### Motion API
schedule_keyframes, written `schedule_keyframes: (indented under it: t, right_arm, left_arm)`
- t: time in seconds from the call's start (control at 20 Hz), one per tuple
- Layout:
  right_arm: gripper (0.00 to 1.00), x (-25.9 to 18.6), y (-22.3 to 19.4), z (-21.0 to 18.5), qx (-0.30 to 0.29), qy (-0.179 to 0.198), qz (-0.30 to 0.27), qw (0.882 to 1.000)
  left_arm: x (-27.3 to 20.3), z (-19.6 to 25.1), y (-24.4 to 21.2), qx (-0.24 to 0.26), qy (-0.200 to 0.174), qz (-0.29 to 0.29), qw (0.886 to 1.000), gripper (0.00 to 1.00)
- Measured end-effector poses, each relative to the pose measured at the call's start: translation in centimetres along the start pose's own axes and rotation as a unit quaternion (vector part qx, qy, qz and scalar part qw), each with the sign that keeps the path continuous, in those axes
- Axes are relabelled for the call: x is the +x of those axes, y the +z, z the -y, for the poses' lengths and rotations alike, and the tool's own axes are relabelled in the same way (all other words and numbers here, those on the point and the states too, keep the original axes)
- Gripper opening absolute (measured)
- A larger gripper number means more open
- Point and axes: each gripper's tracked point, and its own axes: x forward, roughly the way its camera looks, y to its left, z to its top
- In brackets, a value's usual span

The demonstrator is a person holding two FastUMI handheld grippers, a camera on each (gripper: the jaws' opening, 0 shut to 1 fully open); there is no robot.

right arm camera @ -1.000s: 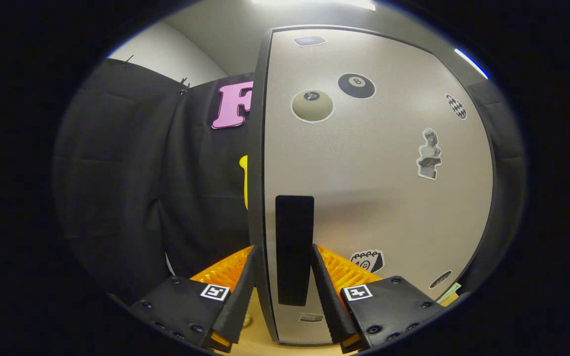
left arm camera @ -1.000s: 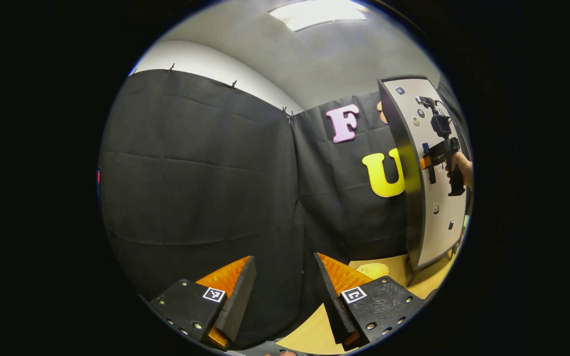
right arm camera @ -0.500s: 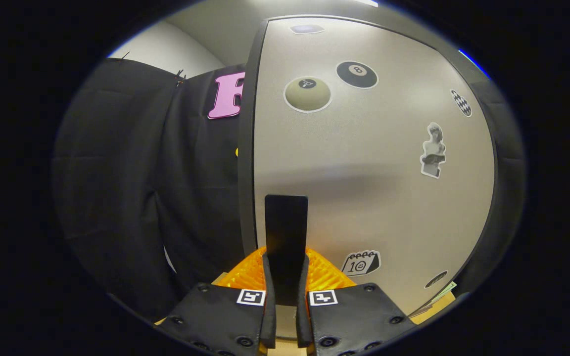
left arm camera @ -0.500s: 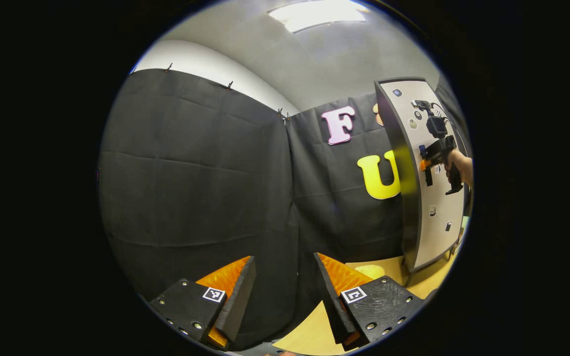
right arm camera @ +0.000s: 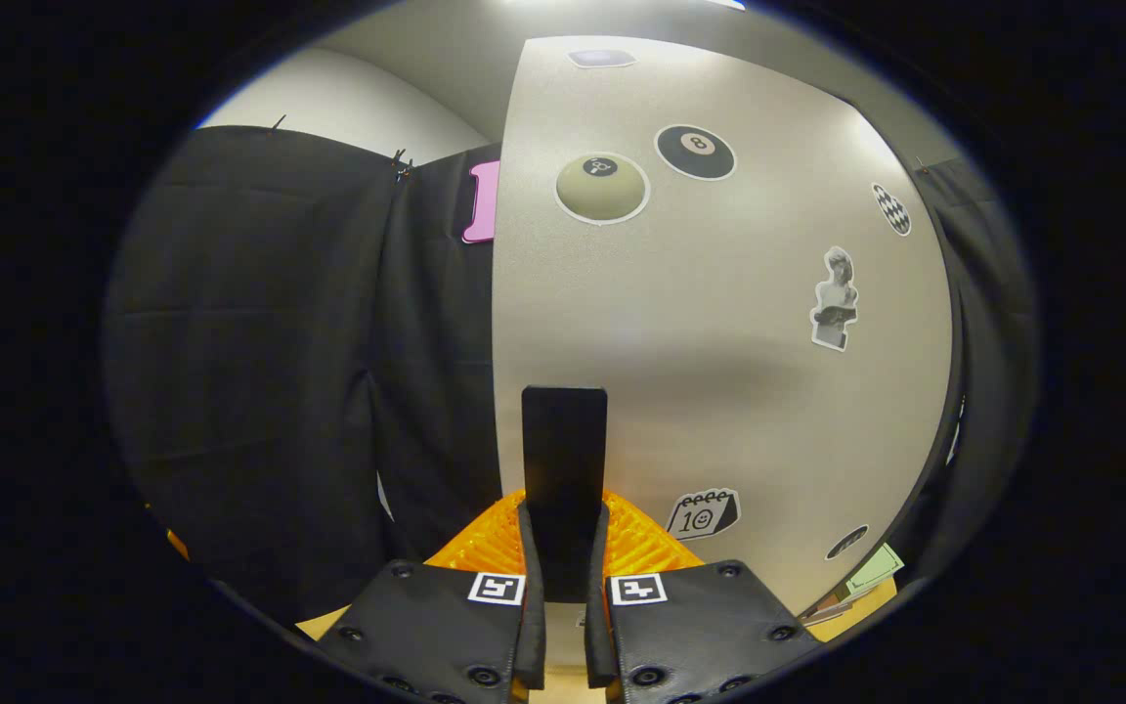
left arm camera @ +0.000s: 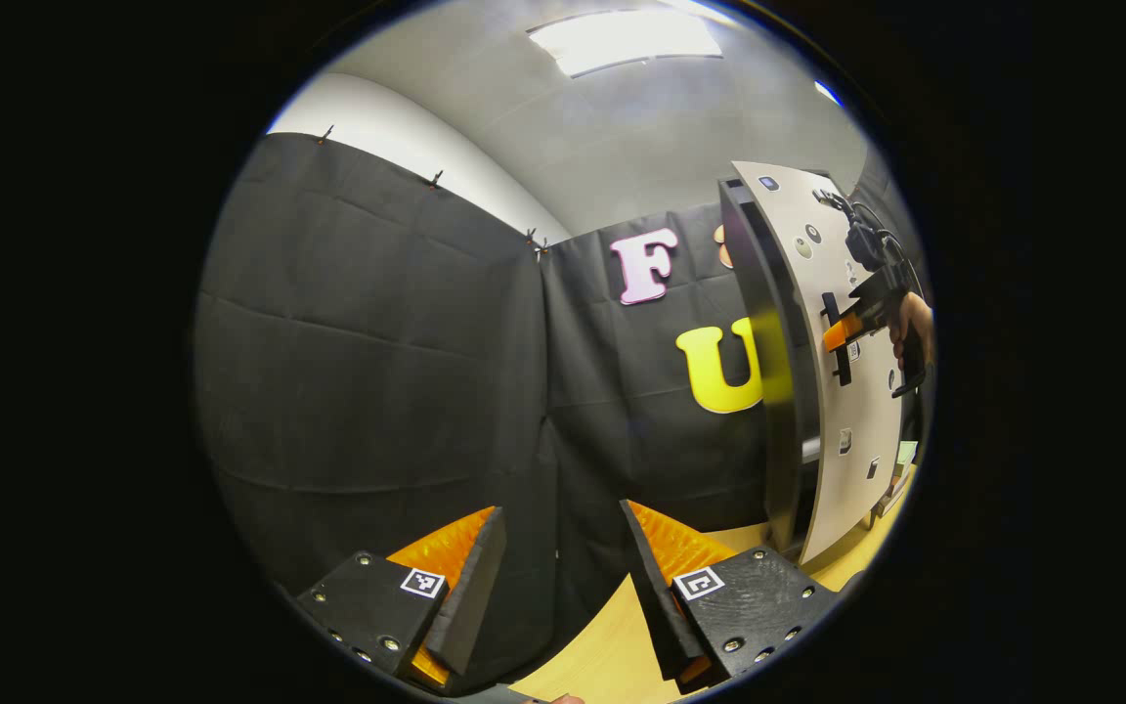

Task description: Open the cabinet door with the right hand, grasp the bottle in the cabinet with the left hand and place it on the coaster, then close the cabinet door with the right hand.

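We find the right hand-held gripper (right arm camera: 564,587) clamped on the cabinet door's (right arm camera: 719,323) black handle (right arm camera: 564,460), evidently to swing it open. The left hand-held gripper (left arm camera: 555,577) waits with fingers spread and empty, over the tabletop (left arm camera: 602,655).

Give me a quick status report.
Right gripper shut on door handle. Cabinet door ajar. Left gripper open, holding nothing. Nothing seen blocking.
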Motion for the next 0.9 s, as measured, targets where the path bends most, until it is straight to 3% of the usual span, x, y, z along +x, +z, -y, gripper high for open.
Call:
schedule_keyframes:
  t: [0.2,0.75,0.8,0.9]
  right_arm:
    - [0.18,-1.5,-0.1,0.8,0.004,0.012,-0.001,1.000]
    - [0.18,-4.8,-0.6,2.2,0.015,0.002,0.000,1.000]
    - [0.14,-4.8,-0.7,2.3,0.014,0.000,0.000,1.000]
    - [0.18,-5.5,-0.7,2.7,0.013,-0.006,0.000,1.000]
  left_arm:
    - [0.6,2.9,0.1,-0.013,-0.032,0.006,0.999,0.67]
    - [2.7,8.8,0.0,-0.039,-0.106,0.011,0.994,0.67]
    - [2.6,9.5,0.1,-0.040,-0.113,0.014,0.993,0.67]
    - [2.7,10.7,0.1,-0.041,-0.128,0.016,0.991,0.67]
